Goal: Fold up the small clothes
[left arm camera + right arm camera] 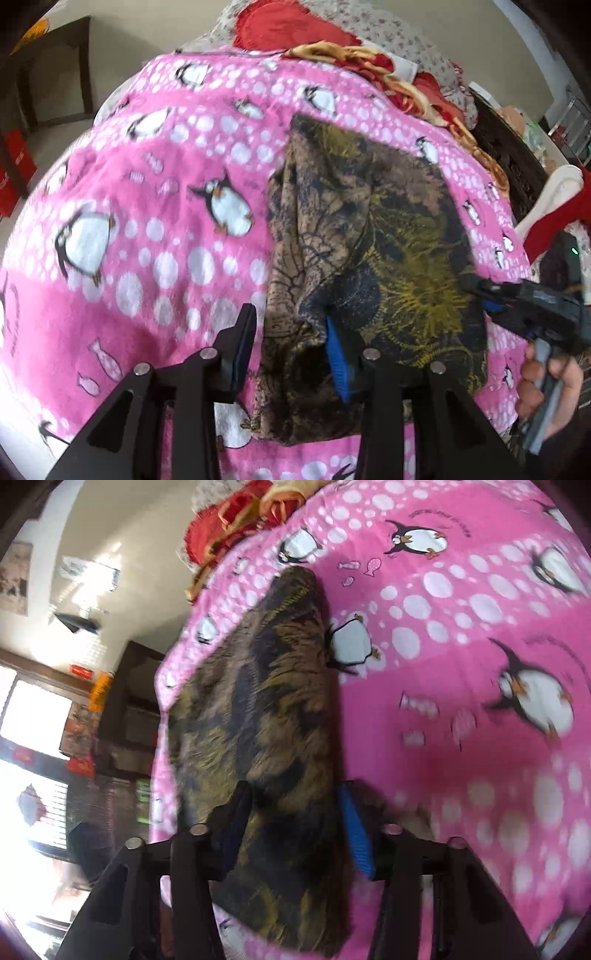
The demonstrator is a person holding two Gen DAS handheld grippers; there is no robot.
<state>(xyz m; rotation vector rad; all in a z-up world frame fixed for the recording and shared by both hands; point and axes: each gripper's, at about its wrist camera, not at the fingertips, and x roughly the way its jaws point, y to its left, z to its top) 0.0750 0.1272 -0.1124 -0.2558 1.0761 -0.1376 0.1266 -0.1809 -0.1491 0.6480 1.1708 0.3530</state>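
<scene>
A: Cloth, thin and limp – the patterned garment (pixel 369 236) in brown, black and yellow lies on the pink penguin blanket (pixel 147 229), toward three o'clock of the bed in the left wrist view, bunched and creased along its near edge.

B: Where does the left gripper (pixel 291 350) stand?

A: At six o'clock of that view, jaws apart, black finger on the blanket side and blue pad tucked at a fold of the garment. The fabric sits between them, but I see no pinch; I read it as released.

B: And the right gripper (pixel 295 827)?

A: In its own view a thick wad of the garment fills the gap between its fingers, running from six o'clock up toward eleven. The picture is blurred, so I cannot tell whether the pads press. From the left view it shows at four o'clock, a hand (pixel 546 391) around its grip, at the garment's edge.

B: How will the thing handle?

A: Light, floppy, no stiffness – it will sag and crumple wherever it is unsupported, and the fleecy blanket will likely drag on it. I judge the best hold is at the corners or along a hem, one gripper each, pinching a single layer so the fold lands flat.
</scene>
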